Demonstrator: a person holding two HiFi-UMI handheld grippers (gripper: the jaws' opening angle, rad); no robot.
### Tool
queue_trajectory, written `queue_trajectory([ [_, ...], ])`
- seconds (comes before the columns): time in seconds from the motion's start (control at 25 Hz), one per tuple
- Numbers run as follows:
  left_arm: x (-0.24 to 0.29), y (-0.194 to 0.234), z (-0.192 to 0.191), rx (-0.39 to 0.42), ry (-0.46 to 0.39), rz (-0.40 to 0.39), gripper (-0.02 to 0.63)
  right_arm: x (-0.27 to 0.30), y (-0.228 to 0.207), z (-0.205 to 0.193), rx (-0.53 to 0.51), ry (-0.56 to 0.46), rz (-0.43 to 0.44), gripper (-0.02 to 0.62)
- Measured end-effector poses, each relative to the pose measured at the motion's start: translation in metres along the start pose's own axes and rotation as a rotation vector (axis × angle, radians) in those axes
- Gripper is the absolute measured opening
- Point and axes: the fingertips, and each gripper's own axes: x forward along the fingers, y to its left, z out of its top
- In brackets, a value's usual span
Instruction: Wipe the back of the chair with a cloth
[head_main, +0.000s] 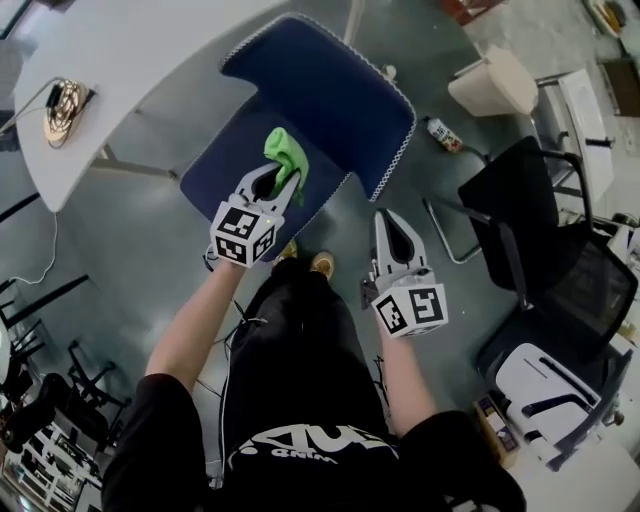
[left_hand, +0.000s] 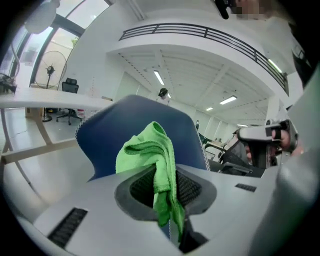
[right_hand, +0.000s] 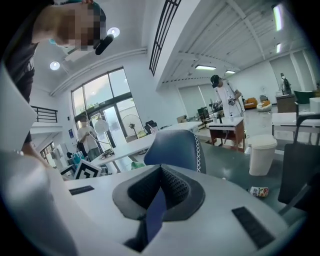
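Note:
A blue chair stands in front of me, its back (head_main: 325, 85) with white-stitched edges behind the seat (head_main: 235, 150). My left gripper (head_main: 278, 180) hovers over the seat, shut on a green cloth (head_main: 283, 152) that bunches above its fingertips. In the left gripper view the cloth (left_hand: 150, 155) hangs between the jaws of the left gripper (left_hand: 167, 187), with the chair back (left_hand: 125, 125) just beyond. My right gripper (head_main: 393, 222) is held off the chair's right front corner, shut and holding nothing. In the right gripper view, the right gripper (right_hand: 161, 177) points toward the chair back (right_hand: 175, 147).
A white table (head_main: 130, 50) stands at the upper left, its legs beside the chair. A white bin (head_main: 495, 85) and a can (head_main: 443, 135) are on the floor at the upper right. Black office chairs (head_main: 540, 230) crowd the right side. A person (right_hand: 225, 97) stands far off.

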Motion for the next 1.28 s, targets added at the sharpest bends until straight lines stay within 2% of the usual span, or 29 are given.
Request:
queue_trajectory([
  [0.32,-0.085,-0.049,0.110,-0.014,-0.151,0.013,0.069,-0.026,0.040,0.065,-0.042,-0.033,0.064,-0.003],
  [0.52,-0.132,-0.086,0.150,-0.004,-0.200,-0.005,0.069,-0.047,0.066,0.094,-0.074,-0.053,0.118,-0.003],
  [0.88,-0.198,-0.127,0.182,0.073,-0.236,-0.014,0.069,-0.092,0.082,0.127,-0.109,-0.094,0.159,-0.003],
  [1.12,-0.221,-0.144,0.177,0.066,-0.272,0.008,0.069,-0.115,0.078,0.132,-0.105,-0.108,0.149,-0.003],
  [1.28,-0.228,-0.152,0.173,0.094,-0.298,0.018,0.069,-0.122,0.075,0.130,-0.109,-0.121,0.130,-0.003],
])
